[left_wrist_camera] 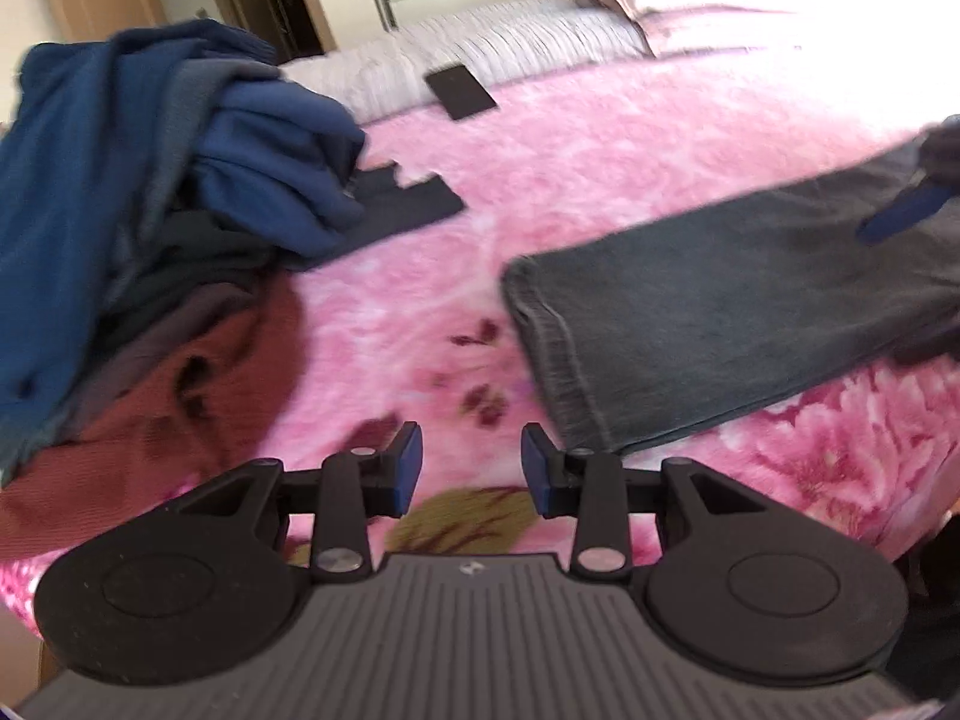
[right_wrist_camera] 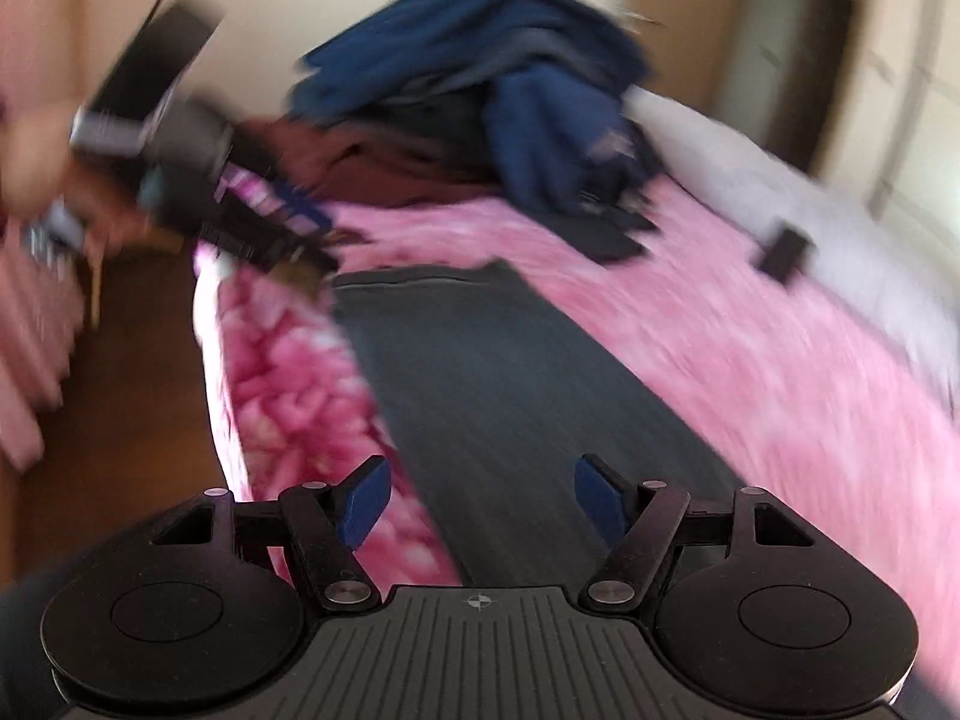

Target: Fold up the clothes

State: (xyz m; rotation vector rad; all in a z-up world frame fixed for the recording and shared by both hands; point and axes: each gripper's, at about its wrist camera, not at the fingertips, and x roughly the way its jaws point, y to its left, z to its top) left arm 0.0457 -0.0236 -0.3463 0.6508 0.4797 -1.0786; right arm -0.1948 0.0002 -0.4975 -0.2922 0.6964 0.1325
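My grey garment lies flat along the near edge of the bed, running lengthwise away from my right gripper. That gripper hangs over one end, jaws wide and empty. My left gripper, part open and empty, sits just off the hemmed end.

Dark grey garment: folded into a long flat strip, lying on the pink bed.
Clothes pile: blue, grey, rust-brown, heaped unfolded, well apart.

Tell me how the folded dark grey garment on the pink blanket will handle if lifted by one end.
The dark grey garment lies flat in layers, so it is probably floppy and would sag or unfold. Its thick stitched hem suggests fairly heavy cloth, unlikely to slip from pads.
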